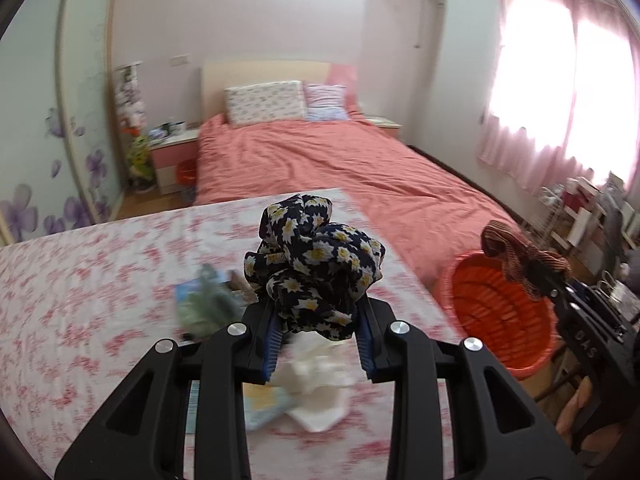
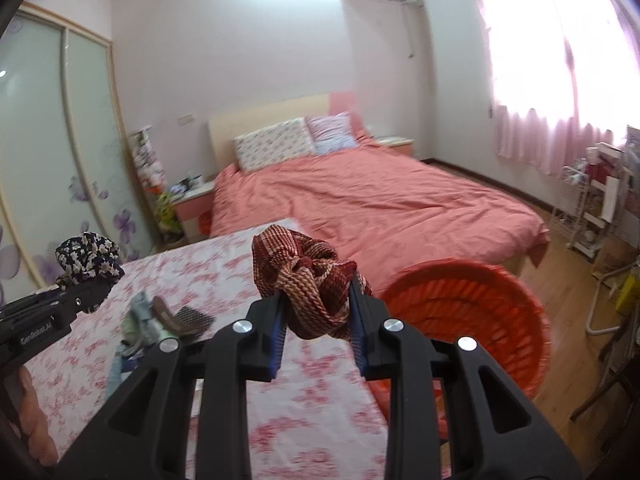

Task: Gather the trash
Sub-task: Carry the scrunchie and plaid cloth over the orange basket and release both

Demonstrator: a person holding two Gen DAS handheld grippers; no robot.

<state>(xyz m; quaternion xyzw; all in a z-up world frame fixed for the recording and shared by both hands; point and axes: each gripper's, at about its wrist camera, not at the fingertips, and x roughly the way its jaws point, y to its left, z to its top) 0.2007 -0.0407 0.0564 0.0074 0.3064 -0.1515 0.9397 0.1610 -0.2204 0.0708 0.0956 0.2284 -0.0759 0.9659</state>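
Cloth wads, soft and light: left hand-held gripper (image 1: 316,332) pinches the daisy-print wad (image 1: 316,264) above the worktop (image 1: 80,280); right hand-held gripper (image 2: 318,330) clamps the red woven wad (image 2: 308,280), orange basket (image 2: 472,320) at three o'clock.

Coral bed (image 1: 340,160), pink curtains (image 1: 560,120) — perhaps sunlit

Not much for you to read here: the only clear text is "GenRobot.AI" in white on the black body of your left gripper (image 2: 86,294). Your right gripper (image 1: 536,276) has some letters too, but they're upside down and unreadable.
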